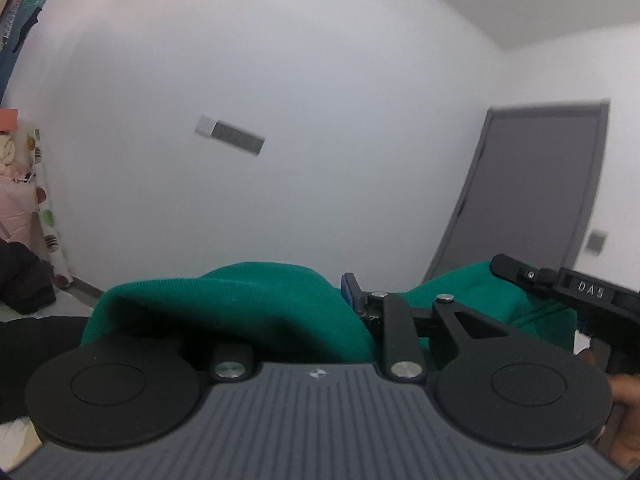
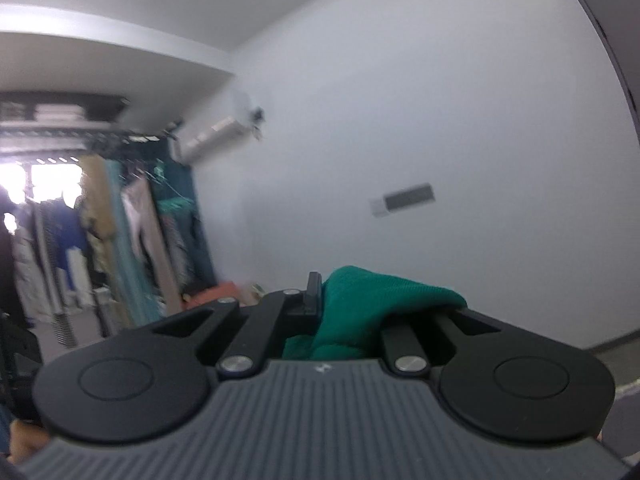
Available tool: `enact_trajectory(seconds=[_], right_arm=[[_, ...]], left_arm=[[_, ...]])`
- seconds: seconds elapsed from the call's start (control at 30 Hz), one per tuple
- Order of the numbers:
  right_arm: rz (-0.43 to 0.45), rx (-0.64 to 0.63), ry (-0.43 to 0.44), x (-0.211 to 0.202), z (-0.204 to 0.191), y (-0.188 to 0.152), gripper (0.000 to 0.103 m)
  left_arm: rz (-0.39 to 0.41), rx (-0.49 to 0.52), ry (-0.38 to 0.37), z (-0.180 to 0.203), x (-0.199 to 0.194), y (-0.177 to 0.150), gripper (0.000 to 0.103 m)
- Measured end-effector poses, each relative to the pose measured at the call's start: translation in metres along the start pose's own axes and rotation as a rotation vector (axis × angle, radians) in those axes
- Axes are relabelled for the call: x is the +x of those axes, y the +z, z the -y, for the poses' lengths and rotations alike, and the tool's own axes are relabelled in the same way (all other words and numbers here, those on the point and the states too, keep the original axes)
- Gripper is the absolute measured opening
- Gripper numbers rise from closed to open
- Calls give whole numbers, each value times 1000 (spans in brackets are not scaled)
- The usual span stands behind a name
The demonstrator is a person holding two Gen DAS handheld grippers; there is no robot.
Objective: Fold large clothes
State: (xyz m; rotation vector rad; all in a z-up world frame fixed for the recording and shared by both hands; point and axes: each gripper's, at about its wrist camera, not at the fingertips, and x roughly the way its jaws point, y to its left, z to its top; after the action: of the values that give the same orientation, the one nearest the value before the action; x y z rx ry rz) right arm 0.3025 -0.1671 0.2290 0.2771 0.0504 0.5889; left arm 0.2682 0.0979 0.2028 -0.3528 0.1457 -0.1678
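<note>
Two hand-held grippers are raised toward a white wall, each clamped on a bunched part of one green knitted garment (image 1: pixel 240 304). In the left wrist view, the left gripper (image 1: pixel 320 308) has its jaws clenched on a thick hump of the cloth, which drapes over and hides one finger. The right gripper (image 1: pixel 568 292) shows at the right edge, with more green cloth just beside it.

In the right wrist view, the right gripper (image 2: pixel 340 304) has its jaws grasping a fold of the same garment (image 2: pixel 360 304), held up in the air.

The knit looks soft, limp and fairly thick, probably light but bulky, likely to sag and bunch. Holding it at two well-separated edge points, such as shoulders or hem corners, seems best.

No containers appear; a blurred clothes rack (image 2: pixel 120 220) stands in the background.
</note>
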Motion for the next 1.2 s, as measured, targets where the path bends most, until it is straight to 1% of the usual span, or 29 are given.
enact_trajectory(seconds=[0.07, 0.2, 0.3, 0.47, 0.57, 0.63, 0.73, 0.87, 0.93, 0.97, 1.0, 1.03, 1.07, 1.1, 1.13, 1.17, 1.2], right_arm=[[-16, 10, -30, 26, 23, -27, 9], [-81, 63, -87, 80, 69, -88, 9], [-122, 59, -127, 116, 97, -136, 9], [-211, 30, -194, 170, 132, -217, 9], [-276, 3, -223, 194, 146, -255, 10], [-306, 6, -233, 204, 156, -276, 10], [-342, 26, -243, 220, 168, -303, 10], [-384, 53, -269, 229, 175, -326, 11], [-405, 70, -282, 230, 177, -332, 11], [-406, 67, -282, 229, 177, -331, 12], [-405, 64, -282, 226, 176, -328, 16], [-411, 60, -285, 226, 174, -326, 21], [-419, 52, -285, 223, 171, -322, 35], [-425, 40, -286, 217, 167, -318, 51], [-425, 33, -286, 212, 164, -317, 56], [-418, 27, -282, 201, 157, -311, 61], [-417, 27, -270, 193, 153, -306, 63]], left_arm=[[-28, 15, 20, -18, 36, -24, 28], [-110, 4, 71, -58, 108, -72, 28], [-159, -9, 117, -89, 159, -114, 28], [-224, 16, 181, -128, 219, -179, 28], [-269, 30, 214, -153, 257, -207, 29], [-290, 51, 225, -166, 271, -222, 30], [-316, 35, 238, -182, 284, -239, 31], [-326, 21, 268, -189, 297, -255, 36], [-331, 26, 268, -188, 300, -256, 45], [-334, 35, 261, -185, 300, -254, 56], [-343, 48, 257, -178, 309, -252, 65], [-350, 62, 252, -170, 302, -250, 68], [-355, 70, 242, -160, 293, -248, 74], [-359, 78, 236, -154, 285, -244, 77], [-361, 83, 237, -144, 275, -241, 78], [-366, 90, 241, -137, 267, -237, 83], [-368, 100, 248, -128, 256, -233, 89]])
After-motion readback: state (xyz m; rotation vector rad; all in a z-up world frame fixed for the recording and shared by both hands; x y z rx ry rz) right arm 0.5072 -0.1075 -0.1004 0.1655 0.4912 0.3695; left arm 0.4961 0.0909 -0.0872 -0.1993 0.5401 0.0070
